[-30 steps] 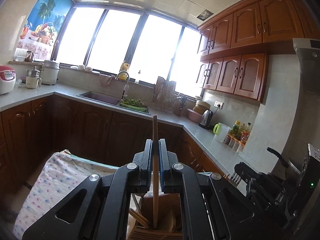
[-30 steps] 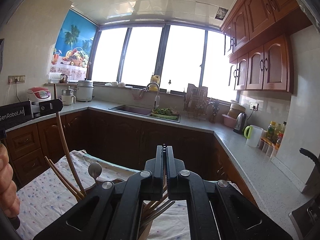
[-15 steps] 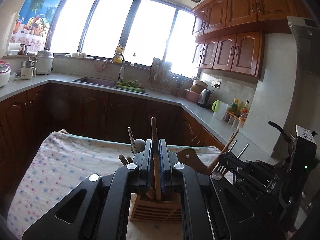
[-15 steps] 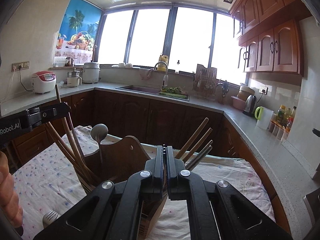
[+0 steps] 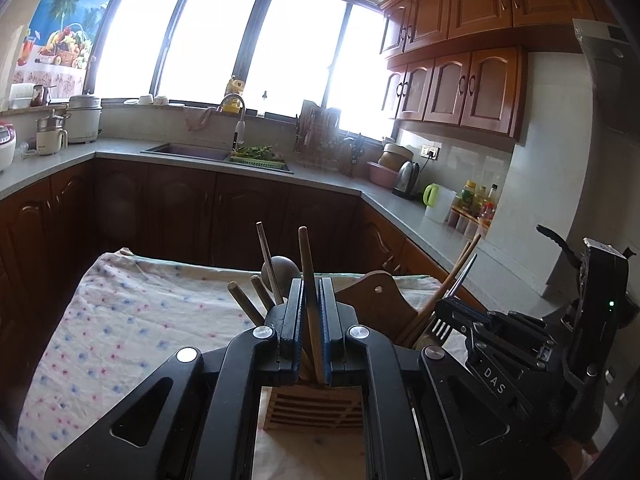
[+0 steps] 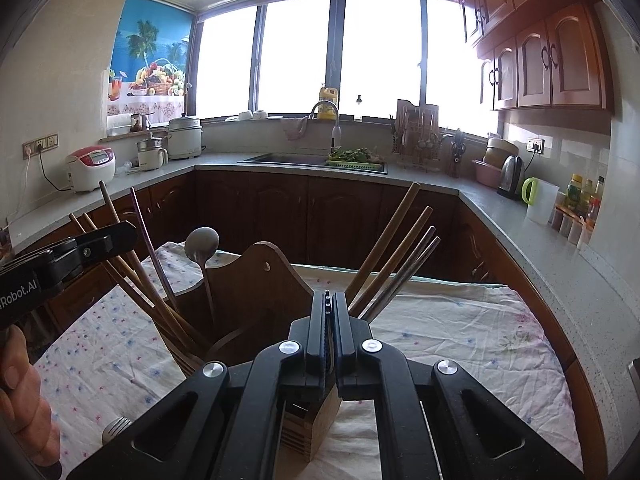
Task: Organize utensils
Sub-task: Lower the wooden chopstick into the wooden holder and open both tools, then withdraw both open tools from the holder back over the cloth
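Two grippers are in play here, both hanging right over the same wooden utensil holder [image 6: 256,280]. Nearest the lens in the left wrist view, the left gripper [image 5: 311,292] has its jaws clamped on a wooden chopstick [image 5: 307,264] that stands nearly upright, lower end down inside the holder's left compartment. Over in the right wrist view, the right gripper [image 6: 330,300] is pinched together on a thin metal handle, and in the left view that turns out to be a fork [image 5: 439,326], tines showing just under the gripper by the holder's right compartment. A hand [image 6: 20,400] shows at the left edge of the right view, behind the left gripper's body. The holder sits on a white cloth with small flowers [image 6: 440,332] covering the surface. Left compartment has several wooden chopsticks [image 6: 132,280] and a grey spoon [image 6: 202,240] leaning outward; right compartment has wooden and metal chopsticks [image 6: 392,260] fanned to the right. Farther back there's a grey kitchen counter [image 6: 520,232] with a sink [image 6: 280,158], a rice cooker [image 6: 91,162], a kettle [image 6: 511,176], and bright windows [image 6: 296,52] behind it all.
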`<state>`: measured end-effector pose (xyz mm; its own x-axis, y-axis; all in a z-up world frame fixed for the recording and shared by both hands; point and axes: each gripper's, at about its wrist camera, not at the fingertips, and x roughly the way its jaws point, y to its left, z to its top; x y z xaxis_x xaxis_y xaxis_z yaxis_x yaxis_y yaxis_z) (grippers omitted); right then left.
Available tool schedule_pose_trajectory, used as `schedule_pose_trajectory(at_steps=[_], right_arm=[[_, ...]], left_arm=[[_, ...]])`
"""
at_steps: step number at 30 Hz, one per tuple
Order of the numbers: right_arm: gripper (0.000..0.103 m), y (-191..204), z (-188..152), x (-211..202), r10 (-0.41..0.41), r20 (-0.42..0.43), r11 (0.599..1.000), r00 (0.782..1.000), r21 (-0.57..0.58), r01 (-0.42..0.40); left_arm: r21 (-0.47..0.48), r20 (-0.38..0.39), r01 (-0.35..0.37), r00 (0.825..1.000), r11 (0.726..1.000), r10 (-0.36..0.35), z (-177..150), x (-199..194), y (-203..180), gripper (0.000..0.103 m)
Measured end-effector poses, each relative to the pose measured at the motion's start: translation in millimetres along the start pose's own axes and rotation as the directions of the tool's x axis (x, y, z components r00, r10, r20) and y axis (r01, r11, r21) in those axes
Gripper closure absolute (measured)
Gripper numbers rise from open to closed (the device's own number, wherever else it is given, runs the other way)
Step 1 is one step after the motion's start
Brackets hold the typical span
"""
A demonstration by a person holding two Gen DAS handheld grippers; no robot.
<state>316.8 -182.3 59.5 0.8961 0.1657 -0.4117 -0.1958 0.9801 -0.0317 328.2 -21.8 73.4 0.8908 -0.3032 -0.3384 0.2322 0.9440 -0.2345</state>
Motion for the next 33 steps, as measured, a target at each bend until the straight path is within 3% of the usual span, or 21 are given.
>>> schedule_pose_trajectory(at_steps=[6,8,9,10,14,21,23,28,33], right_arm=[[0.097,-3.1,1.2,-2.2,0.014,0.003,1.0,1.0,0.021,-0.014],[0.09,-5.5,2.6,-6.1,0.017,0.012,0.999,1.0,0.033,-0.017],[0.081,-7.0,3.2,-9.1,0.018,0.02,0.999,1.0,0.04,-0.019],[0.074,-8.4,4.1,-12.2,0.014,0.029,0.999,0.999,0.045,-0.015],[0.068,-15.3,9.2,-26.9,-0.005,0.062,0.997,0.998,0.072,0.0],[0.047,-26.2,7.7,-47.1,-0.018,0.082,0.993,0.996,0.116,0.008],[0.041,-27.7,3.7,-51.1,-0.016,0.078,0.992,0.997,0.127,0.006],[0.019,-29.1,-11.6,-61.3,0.004,0.066,0.987,0.998,0.162,-0.014],[0.009,-19.8,-26.9,-77.2,0.028,0.058,0.986,0.998,0.162,-0.037]], left_arm=[[-0.014,-0.017,-0.006,1.0,1.0,0.005,2.4,1.2,1.7,0.096],[-0.023,-0.023,-0.001,1.0,1.0,0.001,3.3,0.2,2.5,0.094],[-0.025,-0.023,0.001,1.0,1.0,-0.002,3.9,-1.2,2.1,0.092],[-0.026,-0.018,0.003,1.0,1.0,-0.003,4.7,-3.6,1.2,0.087],[-0.025,0.019,0.005,1.0,1.0,-0.004,9.3,-18.1,-4.8,0.071],[-0.037,0.083,0.009,0.997,0.999,-0.006,18.0,-51.2,-9.6,0.044],[-0.043,0.095,-0.008,0.995,0.999,0.012,17.7,-61.1,-9.0,0.029],[-0.061,0.09,-0.047,0.995,0.997,0.053,8.9,-81.5,-3.1,0.016],[-0.081,0.064,-0.099,0.993,0.992,0.104,-9.4,-100.6,5.1,0.012]])
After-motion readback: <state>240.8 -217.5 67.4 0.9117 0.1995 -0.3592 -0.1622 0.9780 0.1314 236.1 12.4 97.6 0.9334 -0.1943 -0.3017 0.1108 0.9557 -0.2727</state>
